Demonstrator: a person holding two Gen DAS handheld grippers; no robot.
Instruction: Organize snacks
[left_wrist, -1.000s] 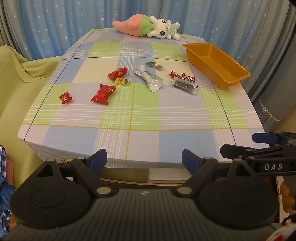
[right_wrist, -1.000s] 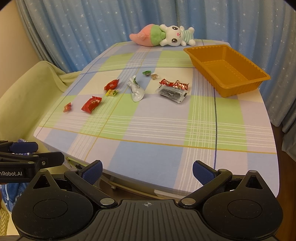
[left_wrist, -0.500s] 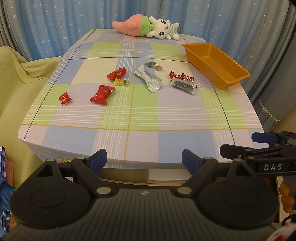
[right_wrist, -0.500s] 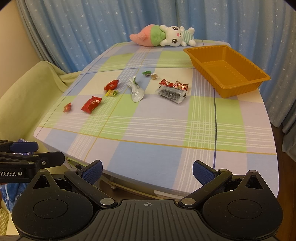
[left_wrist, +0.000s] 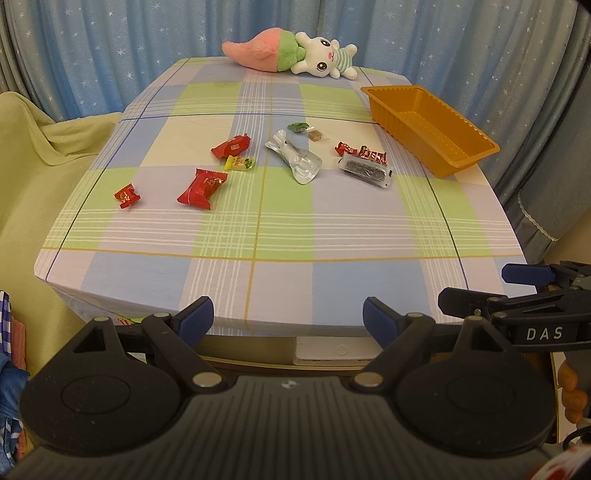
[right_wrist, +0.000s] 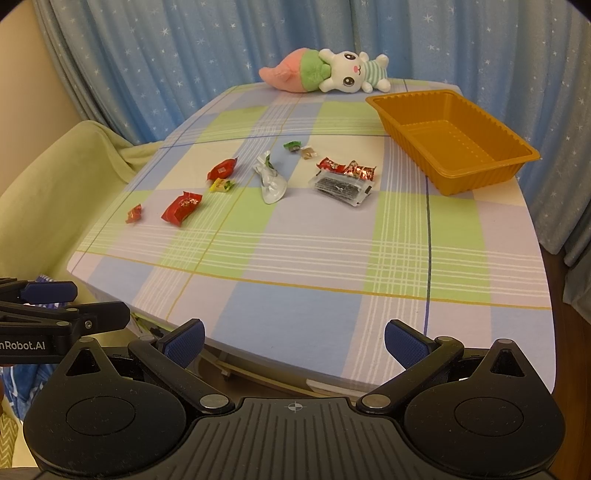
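Observation:
Several wrapped snacks lie across the middle of the checked table (left_wrist: 288, 288): a small red candy (left_wrist: 126, 195), a red packet (left_wrist: 202, 188), another red packet (left_wrist: 231, 146), a yellow candy (left_wrist: 240, 163), a silver wrapper (left_wrist: 297, 162), a dark seaweed pack (left_wrist: 365, 170) and a red bar (left_wrist: 364, 152). An empty orange tray (left_wrist: 428, 127) (right_wrist: 454, 138) stands at the back right. My left gripper (left_wrist: 288, 321) is open and empty, off the table's near edge. My right gripper (right_wrist: 293, 343) is open and empty, also at the near edge.
A plush rabbit (left_wrist: 291, 59) lies at the table's far edge. Blue starred curtains hang behind. A green-covered seat (left_wrist: 33, 177) stands left of the table. Two small candies (left_wrist: 306, 131) lie behind the silver wrapper. The right gripper shows in the left wrist view (left_wrist: 528, 295).
Both views have drifted very slightly; the left gripper has risen a little. Nothing on the table has moved.

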